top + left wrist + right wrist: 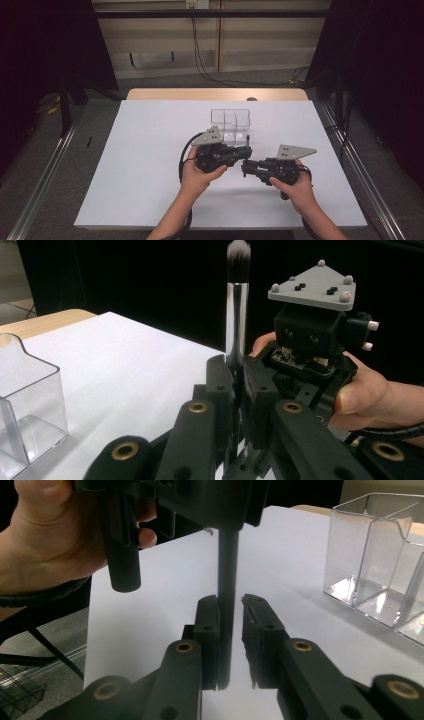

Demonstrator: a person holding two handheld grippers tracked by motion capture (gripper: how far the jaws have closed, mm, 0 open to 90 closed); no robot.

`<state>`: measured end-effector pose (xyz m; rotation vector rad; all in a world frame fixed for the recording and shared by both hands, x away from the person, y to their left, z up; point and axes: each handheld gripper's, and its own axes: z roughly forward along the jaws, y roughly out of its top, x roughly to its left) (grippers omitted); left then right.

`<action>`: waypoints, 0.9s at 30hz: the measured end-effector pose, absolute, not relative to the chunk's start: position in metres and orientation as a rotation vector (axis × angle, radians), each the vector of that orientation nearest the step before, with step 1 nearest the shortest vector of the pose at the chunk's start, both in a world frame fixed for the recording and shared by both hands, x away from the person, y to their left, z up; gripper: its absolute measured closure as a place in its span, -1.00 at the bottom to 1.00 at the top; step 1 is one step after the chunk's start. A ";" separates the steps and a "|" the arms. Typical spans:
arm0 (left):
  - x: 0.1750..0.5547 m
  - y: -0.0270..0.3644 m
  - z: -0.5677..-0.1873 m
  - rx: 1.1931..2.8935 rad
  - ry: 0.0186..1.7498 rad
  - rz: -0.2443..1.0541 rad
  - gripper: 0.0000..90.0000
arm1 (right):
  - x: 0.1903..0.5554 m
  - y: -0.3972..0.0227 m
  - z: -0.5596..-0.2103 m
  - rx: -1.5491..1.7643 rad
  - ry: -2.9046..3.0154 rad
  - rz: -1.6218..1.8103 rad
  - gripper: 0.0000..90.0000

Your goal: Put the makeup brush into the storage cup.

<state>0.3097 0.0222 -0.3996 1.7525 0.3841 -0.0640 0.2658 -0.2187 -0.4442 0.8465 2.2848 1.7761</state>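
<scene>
1. High view: the white desk (150,165) takes up most of the scene, with a bare wooden strip along its far edge and grey floor around it.
2. Dark curtains hang at both sides of the desk, and black cables trail across the floor beyond its far edge.
3. A clear plastic organizer (230,123) with several compartments stands on the far middle of the desk, just beyond the left tool and near the brush; it is the only other thing on the desk near the two hands.
4. Left tool (246,150), held in the left hand (197,175), points toward the right one; in the left gripper view its jaws are clamped on the makeup brush (236,315), which stands upright with its bristles on top.
5. Right tool (246,167), held in the right hand (295,187), faces the left tool at close range; in the right gripper view its jaws sit either side of the brush's dark handle (228,605), one pad against it, the other a small gap away, so they are slightly open.
</scene>
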 end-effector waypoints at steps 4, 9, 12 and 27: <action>0.309 0.023 -0.399 1.749 0.392 -0.062 0.86 | 0.266 -0.219 -0.444 0.856 2.284 1.775 0.55; 0.310 0.026 -0.398 1.746 0.393 -0.051 0.86 | 0.266 -0.219 -0.444 0.857 2.286 1.767 0.36; 0.311 0.027 -0.397 1.744 0.394 -0.042 0.86 | 0.265 -0.220 -0.444 0.844 2.288 1.765 0.24; 0.314 0.033 -0.397 1.734 0.417 -0.012 0.86 | 0.265 -0.228 -0.443 0.828 2.264 1.772 -0.25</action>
